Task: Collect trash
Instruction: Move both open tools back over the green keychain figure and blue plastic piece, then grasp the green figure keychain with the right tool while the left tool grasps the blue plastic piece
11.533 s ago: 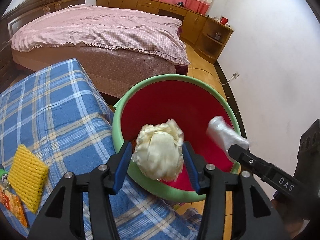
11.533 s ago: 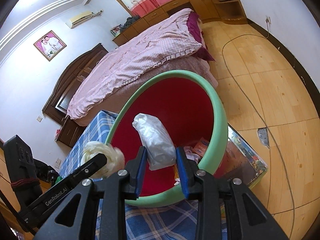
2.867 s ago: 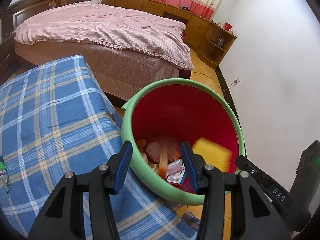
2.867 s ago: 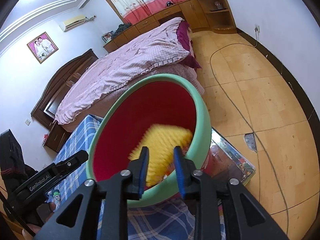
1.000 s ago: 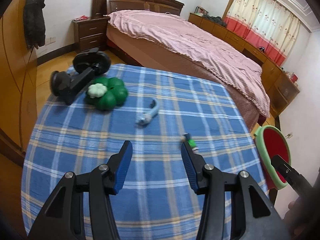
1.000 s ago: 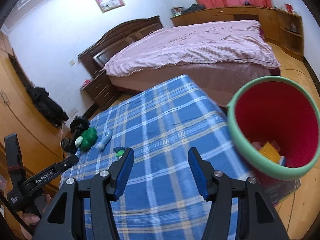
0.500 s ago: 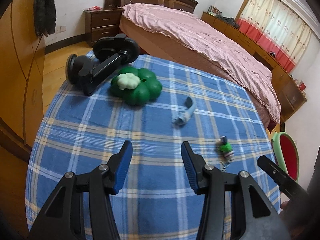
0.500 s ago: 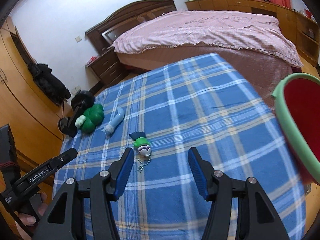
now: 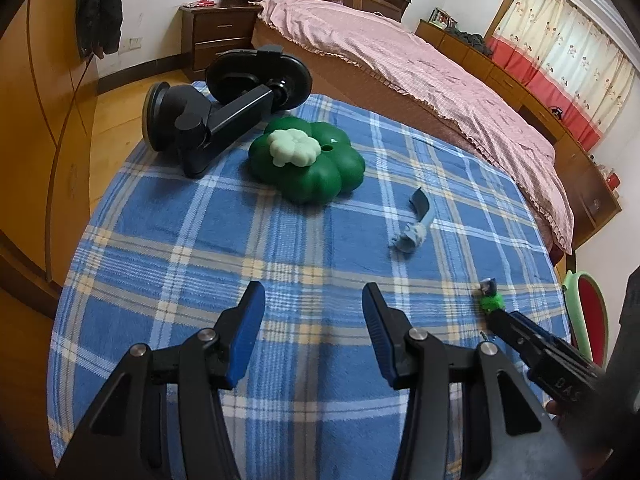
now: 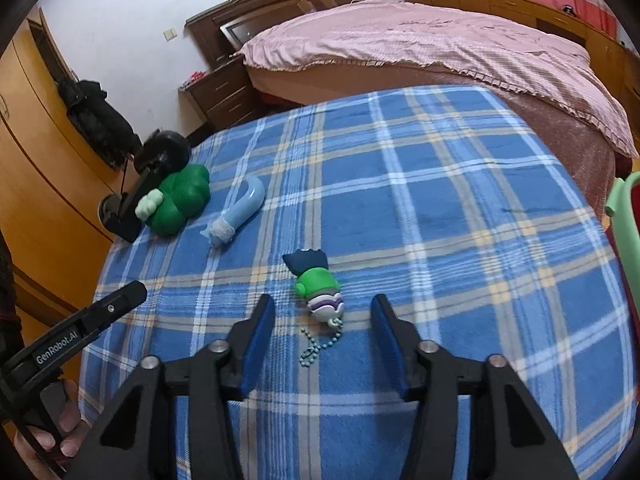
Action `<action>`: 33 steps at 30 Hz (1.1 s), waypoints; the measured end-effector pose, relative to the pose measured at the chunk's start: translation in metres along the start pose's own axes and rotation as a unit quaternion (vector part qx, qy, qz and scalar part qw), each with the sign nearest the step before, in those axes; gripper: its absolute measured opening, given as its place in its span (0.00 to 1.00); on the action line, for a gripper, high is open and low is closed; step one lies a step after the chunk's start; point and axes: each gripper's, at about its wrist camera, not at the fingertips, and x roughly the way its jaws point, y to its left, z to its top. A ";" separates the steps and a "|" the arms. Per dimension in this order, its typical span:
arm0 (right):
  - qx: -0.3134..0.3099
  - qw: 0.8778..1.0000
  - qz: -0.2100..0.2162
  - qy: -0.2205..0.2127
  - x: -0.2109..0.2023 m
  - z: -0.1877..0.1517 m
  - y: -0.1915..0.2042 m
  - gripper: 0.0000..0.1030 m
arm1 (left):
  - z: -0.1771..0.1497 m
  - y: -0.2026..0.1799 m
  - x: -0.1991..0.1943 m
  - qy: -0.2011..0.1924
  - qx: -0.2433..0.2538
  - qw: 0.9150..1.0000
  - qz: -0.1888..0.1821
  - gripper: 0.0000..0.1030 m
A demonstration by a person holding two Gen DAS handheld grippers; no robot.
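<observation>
A glossy green keychain figure (image 10: 318,289) with a beaded chain is lying on the fuzzy blue plaid cloth (image 10: 440,208), just ahead of the right gripper (image 10: 323,338), whose ribbed blue pads are spreading wide. The left gripper (image 9: 313,330) is gaping equally, empty, over the cloth. A green-rimmed red bin (image 10: 624,232) is standing at the cloth's right edge.

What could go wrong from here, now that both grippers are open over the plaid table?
The right gripper frames the green keychain figure; its bead chain could slip or snag during a grasp. None of what remains, including the green clover toy and black phone mount, looks like trash, so something useful might be binned.
</observation>
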 end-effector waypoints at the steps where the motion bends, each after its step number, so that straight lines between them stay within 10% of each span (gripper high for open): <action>1: -0.003 1.000 -0.002 0.003 0.003 0.000 0.002 0.46 | 0.000 0.000 0.001 0.000 -0.001 1.000 0.000 0.49; 9: -0.027 0.999 -0.021 -0.004 0.010 0.002 0.007 0.27 | 0.001 0.001 0.006 0.005 0.002 1.000 -0.001 0.49; 33: 0.022 0.998 -0.022 -0.051 -0.040 0.007 -0.037 0.26 | 0.017 -0.038 0.015 0.002 0.029 0.999 -0.019 0.49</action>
